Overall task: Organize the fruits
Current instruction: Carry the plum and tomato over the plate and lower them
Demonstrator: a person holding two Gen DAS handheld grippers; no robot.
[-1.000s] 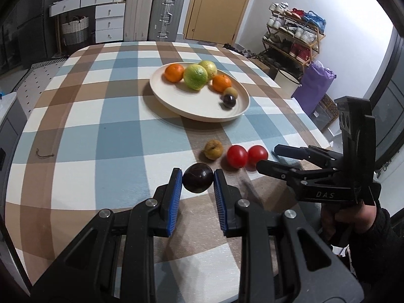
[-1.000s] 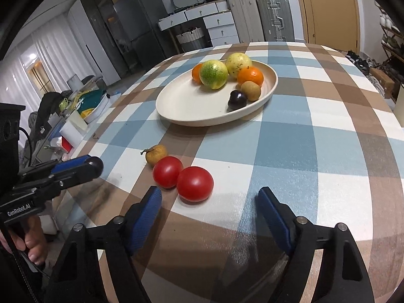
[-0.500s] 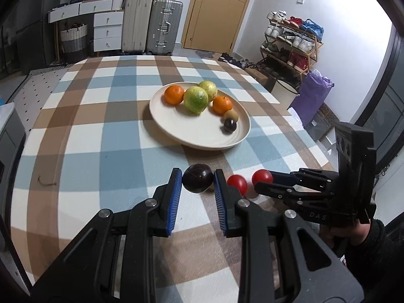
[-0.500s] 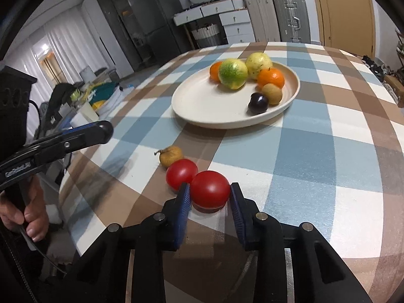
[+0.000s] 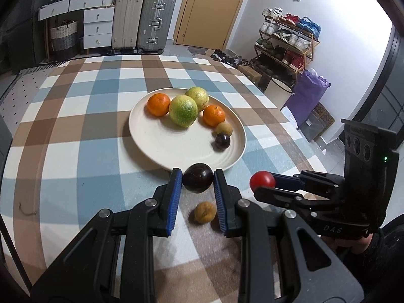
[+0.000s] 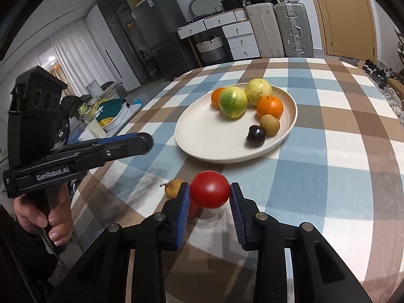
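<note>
The left gripper clamps a dark purple fruit just short of the cream plate; the right gripper pinches a red tomato above the checked tablecloth. Only the right wrist view shows a second tomato behind its left pad — both views catch the small brown fruit lying between. Farther off, the plate holds oranges, green fruits and two small ones.

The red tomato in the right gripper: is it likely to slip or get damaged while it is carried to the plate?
The red tomato looks smooth and glossy, so it may slip if the right gripper loosens. The pads meet it only at two opposite sides, so it could perhaps pivot. Its skin seems thin; a hard squeeze might bruise it. Being round, it will probably roll once released on the plate.
</note>
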